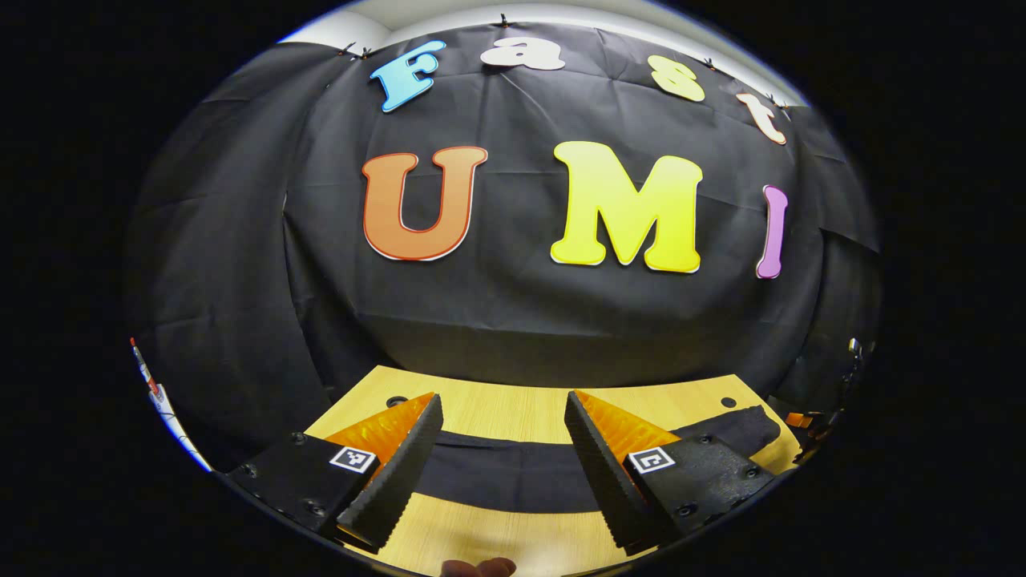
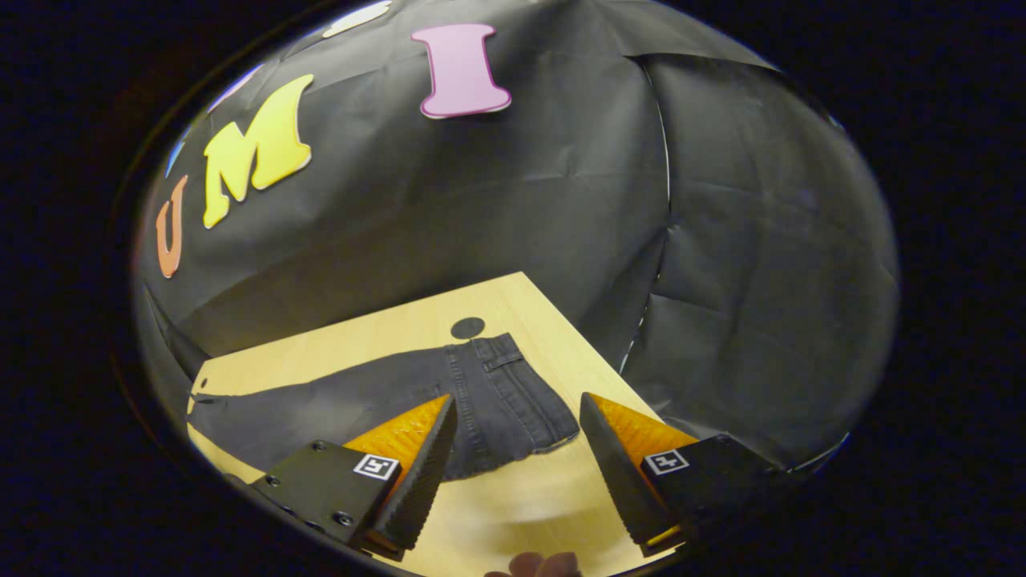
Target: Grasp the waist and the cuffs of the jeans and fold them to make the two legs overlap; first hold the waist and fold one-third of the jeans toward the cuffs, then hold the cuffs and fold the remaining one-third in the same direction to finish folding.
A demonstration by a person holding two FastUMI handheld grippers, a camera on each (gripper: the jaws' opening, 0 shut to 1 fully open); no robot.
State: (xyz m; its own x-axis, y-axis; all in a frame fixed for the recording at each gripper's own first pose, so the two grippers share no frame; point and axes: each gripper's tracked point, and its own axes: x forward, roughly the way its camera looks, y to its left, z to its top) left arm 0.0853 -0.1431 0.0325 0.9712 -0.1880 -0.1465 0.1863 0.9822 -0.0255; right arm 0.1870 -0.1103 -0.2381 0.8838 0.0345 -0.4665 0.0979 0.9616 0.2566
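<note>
Fingers [image 1: 401, 457] spread wide above jeans [image 2: 497, 401], holding nothing.

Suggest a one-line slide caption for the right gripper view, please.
Open right gripper poised above the waist end of dark jeans lying flat on a wooden table.

No readable text, brand or number stands on anything here apart from the wall; the left tool [image 1: 503, 421] carries a small square black-and-white coded marker [image 1: 353, 459] on each finger mount; the right tool [image 2: 518, 421] bears the same kind of marker [image 2: 377, 466] on each mount; these hold patterns, not words.
</note>
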